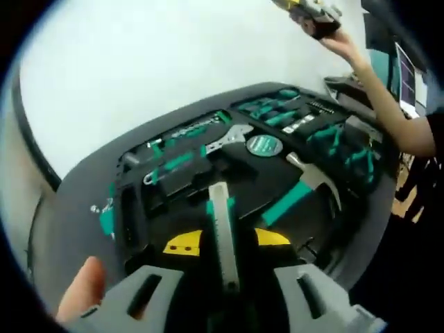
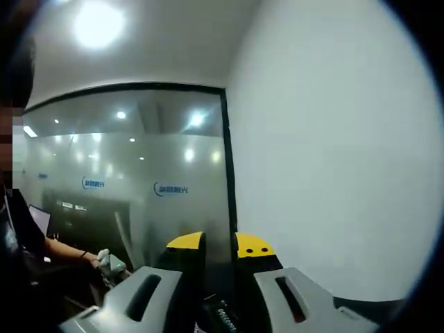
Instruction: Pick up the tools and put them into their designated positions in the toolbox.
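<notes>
Left gripper view: left gripper [image 1: 222, 239] clamped on a grey-and-teal tool [image 1: 223, 232] above the open toolbox [image 1: 139, 201], placement step judged underway, matching recess needed next; right gripper [image 2: 218, 246] raised toward the wall, nearly closed, apparently empty.
</notes>
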Motion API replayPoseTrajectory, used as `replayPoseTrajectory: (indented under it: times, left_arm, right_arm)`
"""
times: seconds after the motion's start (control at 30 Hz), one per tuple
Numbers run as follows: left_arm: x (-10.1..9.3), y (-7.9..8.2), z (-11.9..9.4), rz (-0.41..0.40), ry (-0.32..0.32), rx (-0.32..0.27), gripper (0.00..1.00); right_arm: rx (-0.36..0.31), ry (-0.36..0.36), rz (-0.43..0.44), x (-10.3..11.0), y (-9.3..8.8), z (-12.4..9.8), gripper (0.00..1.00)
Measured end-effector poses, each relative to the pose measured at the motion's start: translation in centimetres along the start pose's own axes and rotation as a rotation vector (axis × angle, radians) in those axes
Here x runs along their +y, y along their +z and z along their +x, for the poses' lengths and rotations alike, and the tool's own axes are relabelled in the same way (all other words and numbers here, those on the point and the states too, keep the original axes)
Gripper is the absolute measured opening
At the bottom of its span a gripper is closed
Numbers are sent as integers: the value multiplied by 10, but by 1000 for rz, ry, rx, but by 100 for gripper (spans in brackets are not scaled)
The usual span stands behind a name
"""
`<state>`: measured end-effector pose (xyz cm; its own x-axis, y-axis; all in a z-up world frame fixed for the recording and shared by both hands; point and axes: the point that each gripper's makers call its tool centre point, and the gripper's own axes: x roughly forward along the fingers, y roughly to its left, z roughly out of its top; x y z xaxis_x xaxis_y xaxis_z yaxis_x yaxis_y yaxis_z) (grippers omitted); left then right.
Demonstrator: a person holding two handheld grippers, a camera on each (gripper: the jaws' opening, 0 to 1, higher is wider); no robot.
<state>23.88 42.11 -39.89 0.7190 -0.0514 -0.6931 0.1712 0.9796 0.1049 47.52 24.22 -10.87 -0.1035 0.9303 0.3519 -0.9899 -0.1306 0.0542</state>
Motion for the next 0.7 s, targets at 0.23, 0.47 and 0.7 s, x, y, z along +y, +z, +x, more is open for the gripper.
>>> replayPoseTrajectory:
  times: [0.23,0.47,0.7]
  left_arm:
    - [-16,-10,-12,189,-237,-10,20]
    - [-56,-14,-25,382,-407,-73,20]
    - [-65,-17,-32,412,-451,-123,20]
  right_arm:
    - [-9,-7,0,-3,4,-3,14]
    - [-9,-16,1,-7,4,-5,14]
    - [160,-41,-147,3,-28,8,13]
